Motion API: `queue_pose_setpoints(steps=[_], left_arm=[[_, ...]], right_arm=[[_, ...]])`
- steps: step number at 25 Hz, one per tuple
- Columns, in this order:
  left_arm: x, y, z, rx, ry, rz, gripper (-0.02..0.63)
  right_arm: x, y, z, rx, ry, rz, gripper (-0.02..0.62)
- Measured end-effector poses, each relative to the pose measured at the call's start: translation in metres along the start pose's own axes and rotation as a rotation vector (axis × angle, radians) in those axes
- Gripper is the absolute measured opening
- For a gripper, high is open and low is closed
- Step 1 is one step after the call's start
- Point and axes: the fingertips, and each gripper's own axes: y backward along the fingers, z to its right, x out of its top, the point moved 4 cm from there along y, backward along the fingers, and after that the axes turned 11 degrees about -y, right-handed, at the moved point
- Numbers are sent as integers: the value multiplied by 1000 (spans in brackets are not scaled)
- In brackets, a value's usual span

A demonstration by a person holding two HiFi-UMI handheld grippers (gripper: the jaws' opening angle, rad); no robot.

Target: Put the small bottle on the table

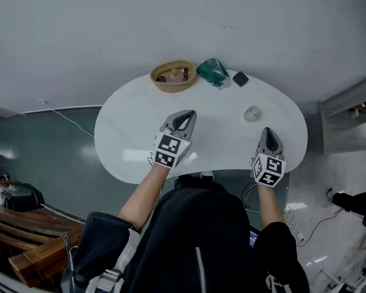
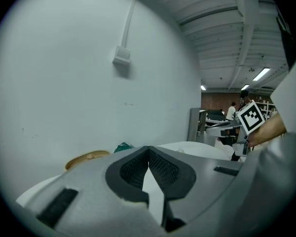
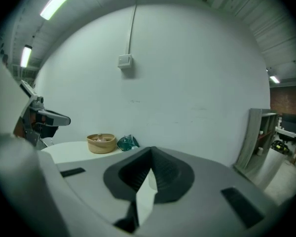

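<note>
At the near edge of a white, bean-shaped counter [image 1: 134, 121], the left gripper [image 1: 184, 115] and the right gripper [image 1: 268, 130] are held side by side. Each has its jaws pressed together with nothing between them. The small bottle [image 1: 252, 113], clear and upright, stands on the counter a little ahead of the right gripper and slightly towards the left one. It is apart from both pairs of jaws. Behind each pair of jaws sits a marker cube [image 1: 169, 150] with black-and-white square patterns, the only print that can be made out. Along the far edge of the counter are a round woven basket [image 1: 173, 76], a crumpled green bag [image 1: 212, 72] just beside it, and a small dark object [image 1: 240, 79] too small to identify. Behind the counter rises a plain pale grey wall [image 1: 110, 23] with a small white box [image 3: 125, 60] mounted on it and a thin conduit running up from the box. To the left the floor [image 1: 43, 145] is dark green, with a wooden bench [image 1: 12, 224] at the lower corner. A grey shelf unit [image 1: 348, 112] stands to the right.
</note>
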Motion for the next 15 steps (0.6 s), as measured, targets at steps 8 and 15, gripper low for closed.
queue_pose_setpoints(steps=[8,15], left_arm=[[5,-5,11,-22,-5,7,0],[7,-8,13,-26,-4,10,0]], right_arm=[[-5,3,6,-4,-19,-18,2],[-8,4,6,5,-27,-30,2]])
